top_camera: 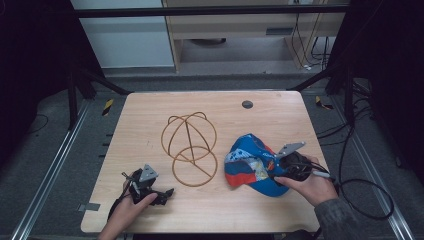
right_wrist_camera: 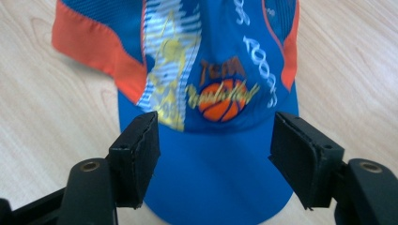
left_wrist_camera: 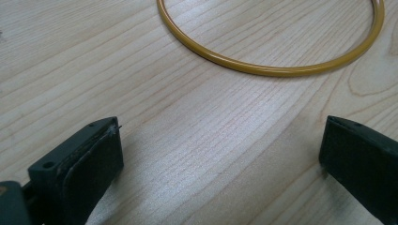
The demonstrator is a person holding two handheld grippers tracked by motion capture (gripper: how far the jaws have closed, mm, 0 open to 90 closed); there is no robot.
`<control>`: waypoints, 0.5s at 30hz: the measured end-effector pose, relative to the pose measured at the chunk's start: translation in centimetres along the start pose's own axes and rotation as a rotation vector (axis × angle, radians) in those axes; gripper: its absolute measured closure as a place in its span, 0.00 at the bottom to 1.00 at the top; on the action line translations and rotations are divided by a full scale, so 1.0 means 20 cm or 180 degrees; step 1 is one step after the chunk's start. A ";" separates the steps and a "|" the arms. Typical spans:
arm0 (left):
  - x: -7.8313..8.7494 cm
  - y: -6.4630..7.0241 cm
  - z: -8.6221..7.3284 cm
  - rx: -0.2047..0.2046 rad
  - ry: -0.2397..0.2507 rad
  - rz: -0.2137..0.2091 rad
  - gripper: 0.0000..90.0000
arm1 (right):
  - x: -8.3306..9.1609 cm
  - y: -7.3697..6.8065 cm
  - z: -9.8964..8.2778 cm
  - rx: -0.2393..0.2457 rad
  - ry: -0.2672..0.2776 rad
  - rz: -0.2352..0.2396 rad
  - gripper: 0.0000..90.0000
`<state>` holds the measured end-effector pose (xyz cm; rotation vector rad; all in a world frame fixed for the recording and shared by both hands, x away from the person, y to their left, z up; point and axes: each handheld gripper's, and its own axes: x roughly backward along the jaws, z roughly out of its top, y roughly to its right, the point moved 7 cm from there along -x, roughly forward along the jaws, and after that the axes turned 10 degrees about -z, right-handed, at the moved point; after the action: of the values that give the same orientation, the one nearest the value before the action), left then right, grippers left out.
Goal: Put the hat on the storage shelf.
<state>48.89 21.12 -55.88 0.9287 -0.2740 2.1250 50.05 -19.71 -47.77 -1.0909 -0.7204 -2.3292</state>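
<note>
Pale wood grain runs across the table point(top_camera: 150, 210), whose near edge sits between the person's two forearms. Nearest on the left, the left gripper point(top_camera: 167, 192) rests low on the bare wood with its jaws spread wide and nothing between them; its own view shows only tabletop in the gap and the lower ring of the wire hat stand point(left_wrist_camera: 272, 70) just ahead. On the right, the right gripper point(top_camera: 275, 170) is at the cap point(top_camera: 250, 162), jaws also wide, straddling the blue brim without pinching it: in the right gripper view the brim point(right_wrist_camera: 216, 187) lies between the two pads, with a clear gap on each side. The cap lies on the table right of the stand, near it but apart, its crown toward the centre.

Farther back, the stand's domed wire loops point(top_camera: 189, 132) rise beyond its flat ring, and a dark round plug point(top_camera: 247, 104) sits near the far edge.

The likely risk lies in the grasp. The brim is thin and curved, so closing too shallow could let it slip out, or nudge the soft cap away across the smooth wood. The light wire stand could also slide or tip if the cap is dragged onto it while the left gripper is not steadying it.
</note>
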 end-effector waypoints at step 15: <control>0.00 0.00 0.00 0.0001 0.0007 -0.0001 0.00 | -0.08 -0.01 0.23 0.0160 -0.0148 0.0238 0.42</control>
<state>48.88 21.10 -55.88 0.9267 -0.2724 2.1258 53.30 -16.31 -46.53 -1.1334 -0.7388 -2.2181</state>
